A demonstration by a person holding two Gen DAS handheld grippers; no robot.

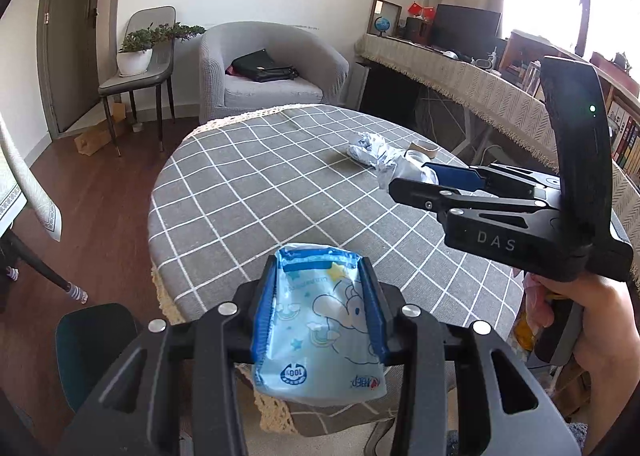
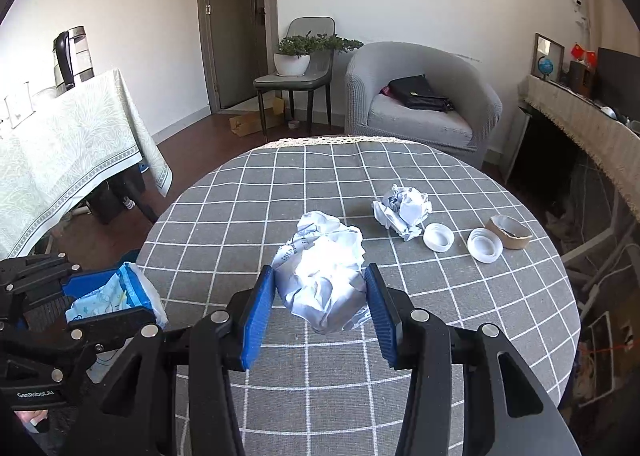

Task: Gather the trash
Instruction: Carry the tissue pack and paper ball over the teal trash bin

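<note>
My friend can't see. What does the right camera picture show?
The right gripper holds a crumpled paper ball above a round checked table. Another paper ball, two white caps and a cardboard ring lie on it.

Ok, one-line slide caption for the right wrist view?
Right gripper holds a paper ball over the checked table; another ball, two lids and a tape core remain.

Crumpled paper ball (image 1: pixel 404 165) half hidden behind right gripper (image 1: pixel 424 175); wrapper (image 2: pixel 116 292) partly behind left fingers (image 2: pixel 120 318).
</note>
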